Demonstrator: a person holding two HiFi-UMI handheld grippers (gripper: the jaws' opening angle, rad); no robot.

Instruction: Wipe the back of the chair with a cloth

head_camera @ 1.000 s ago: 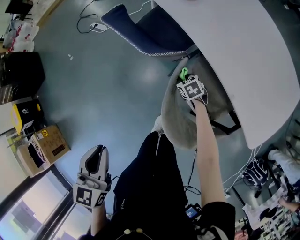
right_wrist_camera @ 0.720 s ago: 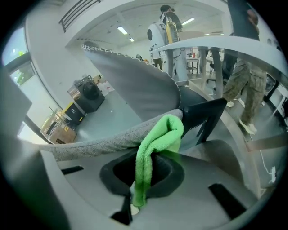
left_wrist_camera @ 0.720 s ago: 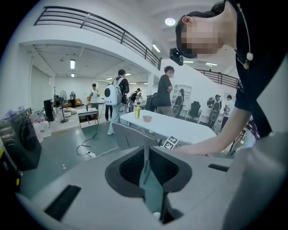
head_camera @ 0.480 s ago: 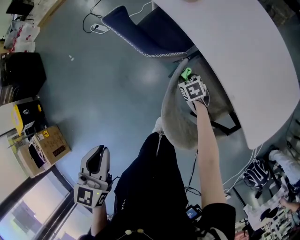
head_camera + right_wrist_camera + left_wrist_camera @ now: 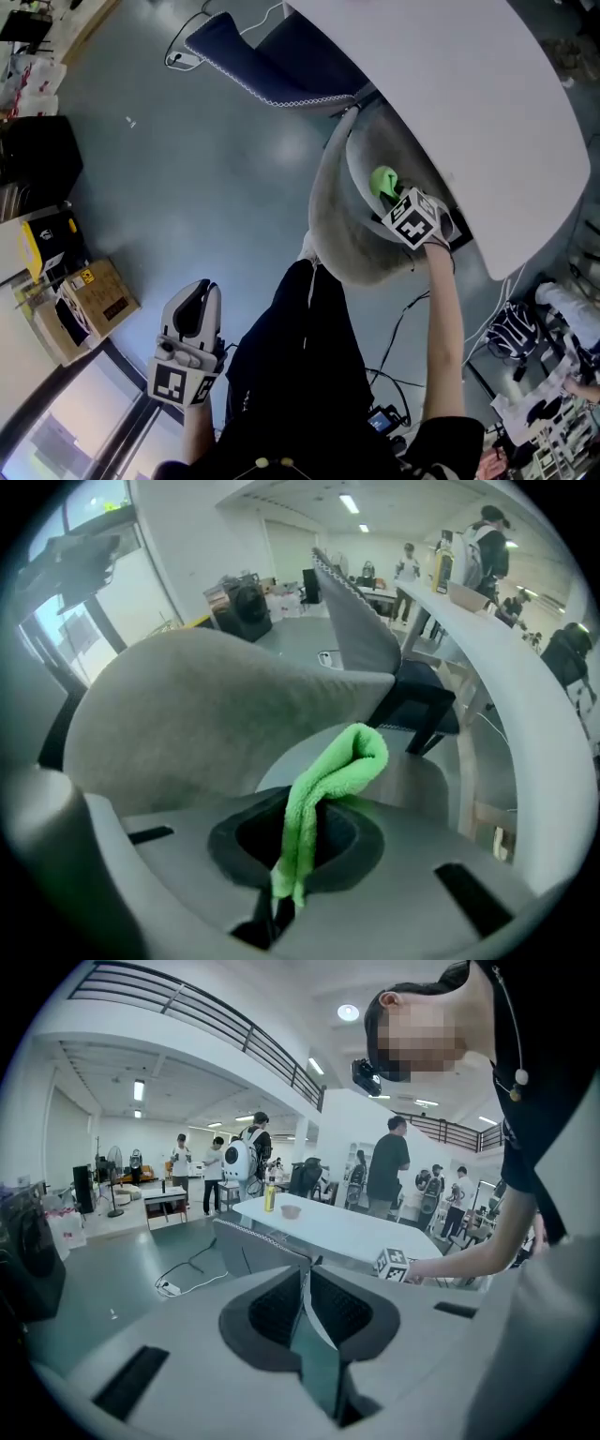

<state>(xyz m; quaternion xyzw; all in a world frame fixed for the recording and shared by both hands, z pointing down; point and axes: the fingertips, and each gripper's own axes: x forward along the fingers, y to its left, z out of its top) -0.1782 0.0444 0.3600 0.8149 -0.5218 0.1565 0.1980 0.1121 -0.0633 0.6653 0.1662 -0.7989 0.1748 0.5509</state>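
The grey shell chair [image 5: 330,220] stands half under the white table, its curved back towards me. My right gripper [image 5: 391,194] is inside the shell, over the seat, shut on a folded green cloth [image 5: 382,180]. In the right gripper view the cloth [image 5: 328,780] sticks up from between the jaws of the right gripper [image 5: 289,860], with the chair back [image 5: 206,705] just to its left and the seat [image 5: 412,775] behind. My left gripper [image 5: 196,302] hangs low by my left side, away from the chair. The left gripper [image 5: 305,1312] is shut on nothing.
The white table [image 5: 469,103] overhangs the chair on the right. A dark blue chair [image 5: 272,61] stands beyond it. Cardboard boxes [image 5: 94,291] and a black case [image 5: 37,155] line the left. Cables [image 5: 187,37] lie on the floor. Several people stand in the left gripper view.
My right gripper has carried the green cloth from the top rim of the chair back over to the inner side, above the seat. The left gripper has stayed where it was.
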